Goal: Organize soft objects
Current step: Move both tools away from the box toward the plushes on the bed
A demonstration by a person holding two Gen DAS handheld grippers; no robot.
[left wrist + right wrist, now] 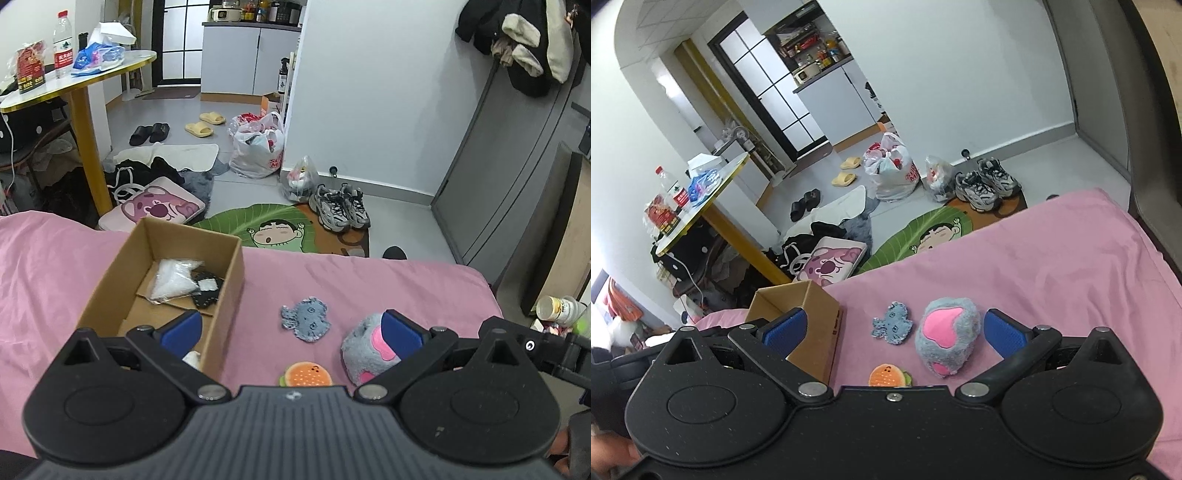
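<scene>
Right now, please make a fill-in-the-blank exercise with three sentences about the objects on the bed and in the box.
1. The cardboard box stands on a bedsheet whose colour is ____.
2. The fluffy grey paw toy has pads coloured ____.
3. The flat blue-grey toy lies between the paw toy and the ____.

Missing words: pink; pink; box

Both the left gripper and the right gripper are open.

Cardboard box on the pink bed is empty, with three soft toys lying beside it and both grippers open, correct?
Not empty: the left wrist view shows the cardboard box holding a clear plastic bag and a black-and-white item. The rest holds.
</scene>
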